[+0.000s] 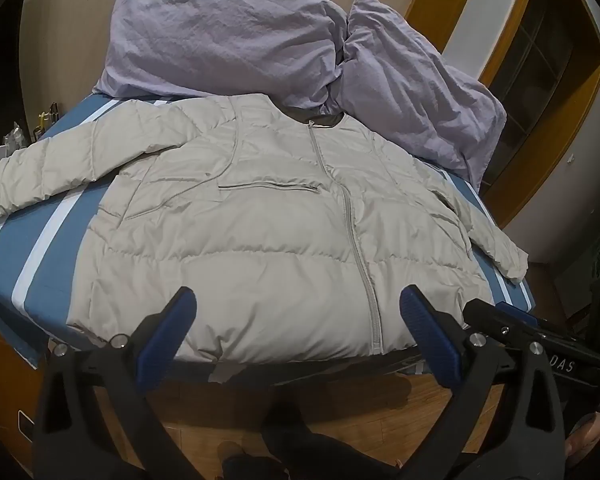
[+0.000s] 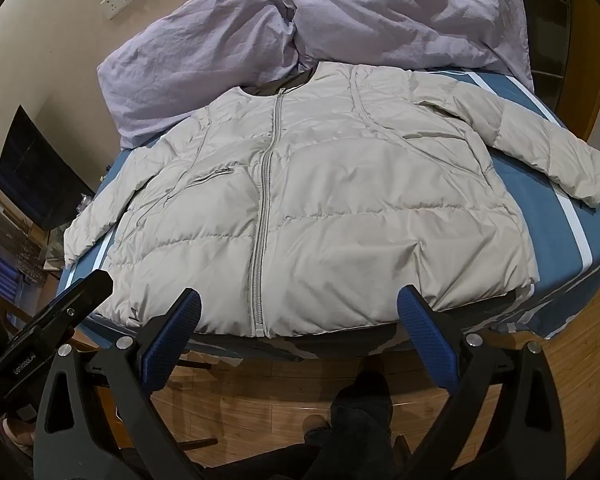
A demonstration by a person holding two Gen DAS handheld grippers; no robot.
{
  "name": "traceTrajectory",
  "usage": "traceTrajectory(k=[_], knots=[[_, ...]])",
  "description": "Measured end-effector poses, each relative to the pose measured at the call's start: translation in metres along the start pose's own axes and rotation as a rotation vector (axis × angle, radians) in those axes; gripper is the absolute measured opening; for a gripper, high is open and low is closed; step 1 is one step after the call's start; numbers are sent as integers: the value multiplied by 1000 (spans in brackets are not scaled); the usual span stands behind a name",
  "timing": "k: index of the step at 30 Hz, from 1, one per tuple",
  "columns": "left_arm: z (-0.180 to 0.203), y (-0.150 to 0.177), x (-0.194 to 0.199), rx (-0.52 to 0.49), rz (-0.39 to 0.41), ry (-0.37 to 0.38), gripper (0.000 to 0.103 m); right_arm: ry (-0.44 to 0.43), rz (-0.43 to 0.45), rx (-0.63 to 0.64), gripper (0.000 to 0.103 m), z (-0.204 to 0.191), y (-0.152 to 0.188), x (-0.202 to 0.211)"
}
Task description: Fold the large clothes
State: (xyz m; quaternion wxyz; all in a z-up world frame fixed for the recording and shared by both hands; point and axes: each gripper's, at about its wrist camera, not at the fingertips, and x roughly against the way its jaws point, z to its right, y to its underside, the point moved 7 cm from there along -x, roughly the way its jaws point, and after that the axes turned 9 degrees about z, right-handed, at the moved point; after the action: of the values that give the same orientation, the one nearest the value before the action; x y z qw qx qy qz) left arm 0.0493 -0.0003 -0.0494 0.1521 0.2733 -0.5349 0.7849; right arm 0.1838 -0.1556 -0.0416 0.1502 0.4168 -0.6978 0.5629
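Both grippers, left gripper point(image 1: 298, 320) and right gripper point(image 2: 298, 320), hang apart, empty, near the puffer jacket point(image 1: 260, 220) hem. Jacket's flat on the bed point(image 1: 56, 240). Start with a sleeve point(image 2: 540, 148): pinch the cuff, fold inward.

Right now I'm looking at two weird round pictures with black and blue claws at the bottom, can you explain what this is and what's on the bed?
Those claws are handheld two-finger grippers, one in each of a person's hands, each carrying a fisheye camera. One picture looks along the left gripper, the other along the right gripper. Both are open and hold nothing. On the striped blue bed a pale puffer jacket lies flat, zipped, sleeves spread, not yet folded. Behind its collar lies a crumpled lilac duvet.
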Motion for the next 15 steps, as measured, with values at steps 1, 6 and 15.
traceTrajectory(k=[1,6,15], knots=[[0,0,-1,1,-3,-1,101,0,0,1,100,0,0,0],[1,0,0,0,-1,1,101,0,0,3,100,-1,0,0],[1,2,0,0,-3,2,101,1,-1,-2,100,0,0,-1]])
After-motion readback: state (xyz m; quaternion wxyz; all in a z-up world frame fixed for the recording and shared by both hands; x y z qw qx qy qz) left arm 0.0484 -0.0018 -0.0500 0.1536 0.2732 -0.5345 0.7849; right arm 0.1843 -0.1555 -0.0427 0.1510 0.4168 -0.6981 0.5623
